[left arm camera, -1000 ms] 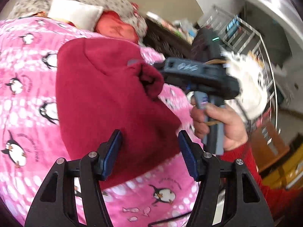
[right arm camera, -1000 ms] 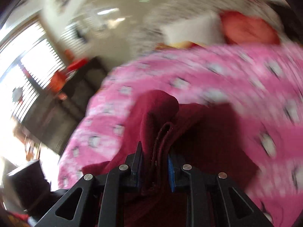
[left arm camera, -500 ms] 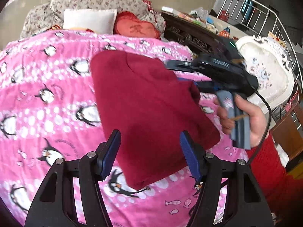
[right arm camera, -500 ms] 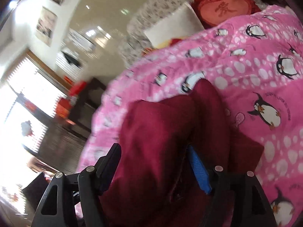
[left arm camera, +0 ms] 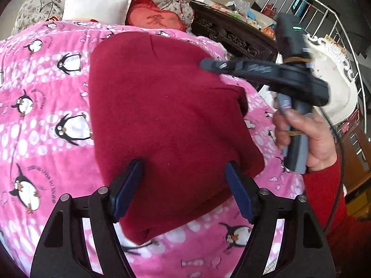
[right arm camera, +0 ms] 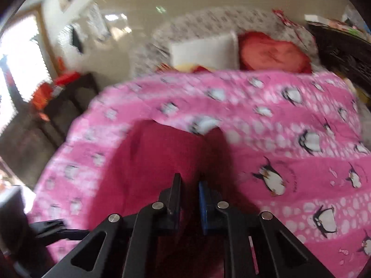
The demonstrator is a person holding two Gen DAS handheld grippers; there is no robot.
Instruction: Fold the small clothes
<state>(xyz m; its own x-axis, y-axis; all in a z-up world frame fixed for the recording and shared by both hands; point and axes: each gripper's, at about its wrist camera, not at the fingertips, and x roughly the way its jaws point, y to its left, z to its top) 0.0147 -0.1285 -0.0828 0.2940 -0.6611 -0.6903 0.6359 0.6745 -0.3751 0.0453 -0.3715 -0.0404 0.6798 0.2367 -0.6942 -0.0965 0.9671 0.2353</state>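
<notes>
Left gripper (left arm camera: pixel 184 185) low over the dark red garment (left arm camera: pixel 167 120), jaws wide apart and opening, cloth lying under the gap but the blue pads (left arm camera: pixel 129 186) not pressing it. Right gripper (right arm camera: pixel 189 199) jaws closing, narrow gap, nothing pinched that I can make out (view is motion-blurred); in the left view it sits above the garment's far right edge, held by the right hand (left arm camera: pixel 303 136) with a red sleeve (left arm camera: pixel 329 203). Garment lies folded flat in the middle of the pink penguin blanket (left arm camera: pixel 41 106). White pillow (left arm camera: pixel 96 7) and red heart cushion (left arm camera: pixel 155 18) beyond the blanket.
</notes>
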